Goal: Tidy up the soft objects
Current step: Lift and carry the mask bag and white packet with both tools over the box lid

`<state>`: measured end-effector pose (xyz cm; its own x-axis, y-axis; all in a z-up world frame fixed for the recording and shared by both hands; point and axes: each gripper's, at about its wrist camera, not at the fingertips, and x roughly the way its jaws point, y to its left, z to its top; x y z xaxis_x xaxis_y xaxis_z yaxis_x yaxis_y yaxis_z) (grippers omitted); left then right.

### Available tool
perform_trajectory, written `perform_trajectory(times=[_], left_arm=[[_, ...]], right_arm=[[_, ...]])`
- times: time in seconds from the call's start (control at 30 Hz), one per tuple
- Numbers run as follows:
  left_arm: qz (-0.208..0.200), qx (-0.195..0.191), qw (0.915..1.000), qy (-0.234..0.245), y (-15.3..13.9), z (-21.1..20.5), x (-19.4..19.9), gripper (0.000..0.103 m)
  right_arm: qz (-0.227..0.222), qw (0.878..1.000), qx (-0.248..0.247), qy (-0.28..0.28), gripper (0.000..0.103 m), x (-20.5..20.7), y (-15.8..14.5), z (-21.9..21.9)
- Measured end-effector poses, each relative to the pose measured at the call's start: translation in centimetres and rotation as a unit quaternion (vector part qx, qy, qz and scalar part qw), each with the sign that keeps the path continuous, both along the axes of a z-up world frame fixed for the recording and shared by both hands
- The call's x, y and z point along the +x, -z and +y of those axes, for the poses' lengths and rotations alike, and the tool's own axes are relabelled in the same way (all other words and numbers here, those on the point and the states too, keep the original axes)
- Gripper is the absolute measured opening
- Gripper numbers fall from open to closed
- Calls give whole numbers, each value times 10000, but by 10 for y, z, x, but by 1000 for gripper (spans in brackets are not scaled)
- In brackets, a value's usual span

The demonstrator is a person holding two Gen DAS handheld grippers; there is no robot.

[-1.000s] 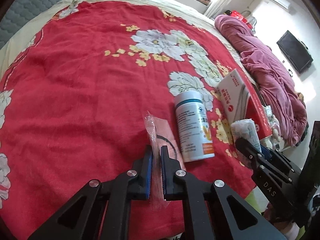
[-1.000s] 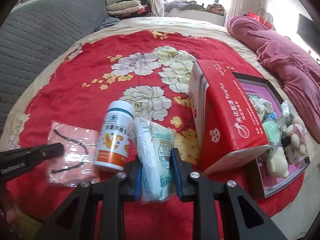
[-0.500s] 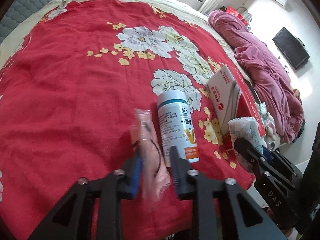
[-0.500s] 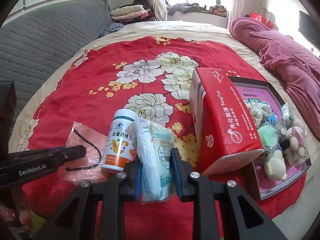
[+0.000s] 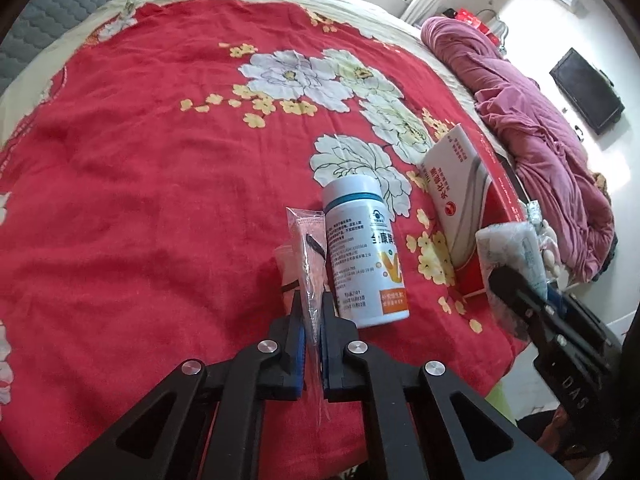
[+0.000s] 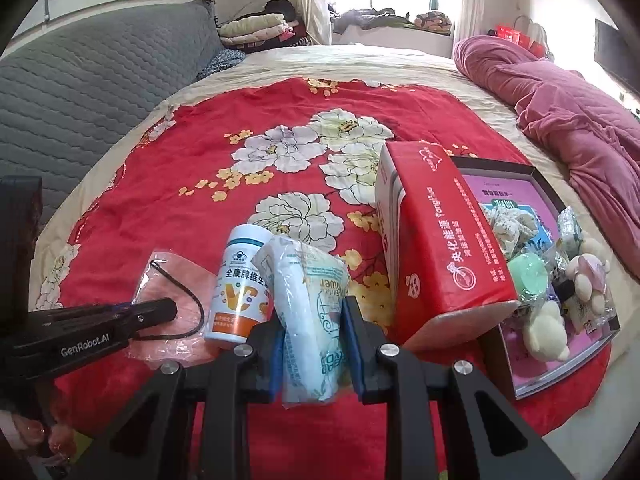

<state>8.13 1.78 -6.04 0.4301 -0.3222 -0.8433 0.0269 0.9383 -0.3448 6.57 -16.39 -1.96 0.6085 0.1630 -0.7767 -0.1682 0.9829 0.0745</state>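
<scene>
Spread over a bed in a bright bedroom, the red floral blanket carries everything; a grey quilted headboard stands behind it and a crumpled maroon quilt lies beyond the shallow box.

That box, already holding plush toys and wrapped soft items, sits just past the tall red carton, on the side away from the vitamin bottle. The right hand-held gripper is clamped on a packaged soft roll, whose long axis runs along the fingers; it is the nearer of the two to the box, with the carton standing between.

On the bottle's far side from the carton, the left hand-held gripper pinches the near edge of a bagged pink face mask, the packet stretching forward alongside the bottle. Its trip to the box looks longer, probably over both bottle and carton.
</scene>
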Motion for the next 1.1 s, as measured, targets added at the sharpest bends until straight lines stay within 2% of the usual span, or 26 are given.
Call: perform_trajectory(times=[0.33,0.63,1.1], left_arm=[[-564,509,9969,213,-47,-11,-21,5],[-886,645,9935,301,-82,-18,-37,5],[-1252,650,9893,382,-127,-31,-50,5]], right_arm=[[-225,9997,118,-46,26,-12,-26,3],[-420,9988,232,59,26,-23,-50,-7],[-635,9972,374,153,26,-37,-87,-26]])
